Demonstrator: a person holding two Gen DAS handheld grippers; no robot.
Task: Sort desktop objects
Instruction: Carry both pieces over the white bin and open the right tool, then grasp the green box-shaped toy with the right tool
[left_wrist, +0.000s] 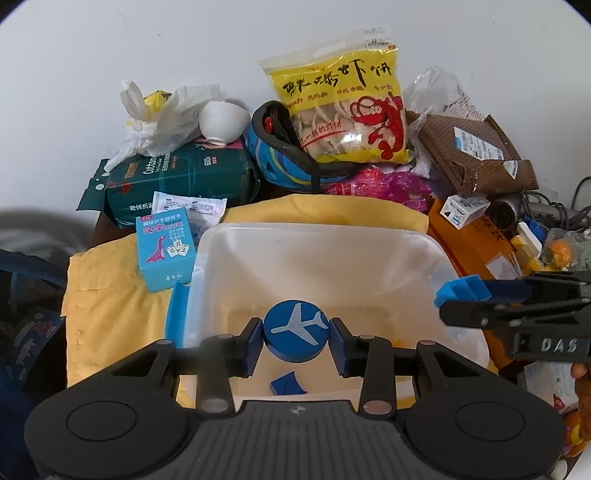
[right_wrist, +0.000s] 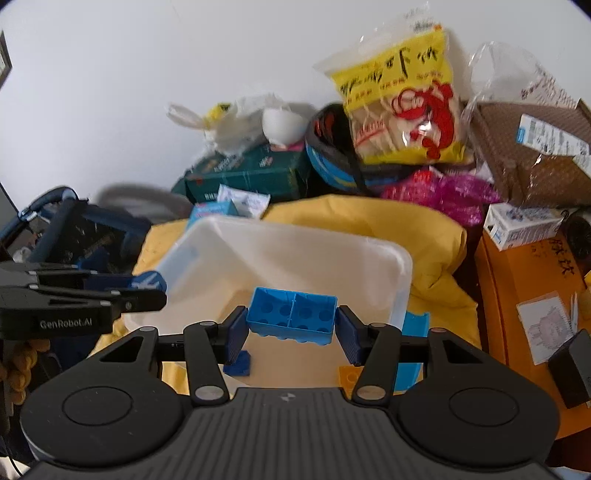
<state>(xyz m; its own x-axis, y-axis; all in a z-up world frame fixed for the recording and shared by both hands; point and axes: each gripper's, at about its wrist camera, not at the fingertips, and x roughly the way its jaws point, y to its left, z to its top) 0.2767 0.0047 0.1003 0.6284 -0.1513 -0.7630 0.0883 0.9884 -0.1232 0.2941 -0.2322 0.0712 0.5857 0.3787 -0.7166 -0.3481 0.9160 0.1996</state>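
My left gripper (left_wrist: 296, 341) is shut on a round blue disc with a white airplane (left_wrist: 296, 334), held above the near part of a translucent white bin (left_wrist: 384, 240). A small blue piece (left_wrist: 287, 384) lies on the bin floor below. My right gripper (right_wrist: 291, 328) is shut on a light blue building brick (right_wrist: 291, 320), hollow underside facing the camera, over the same bin (right_wrist: 369, 254). A dark blue brick (right_wrist: 238, 363) and an orange brick (right_wrist: 351, 374) lie underneath. Each gripper shows in the other's view, the right (left_wrist: 463, 295) and the left (right_wrist: 147, 286).
The bin rests on a yellow cloth (left_wrist: 110, 314). Behind it are a blue card box (left_wrist: 164, 251), a green tissue pack (left_wrist: 177, 181), a white bowl (left_wrist: 221, 120), a blue helmet (left_wrist: 280, 158), a yellow shrimp-cracker bag (left_wrist: 347, 107), a brown parcel (left_wrist: 476, 155) and an orange box (right_wrist: 517, 295).
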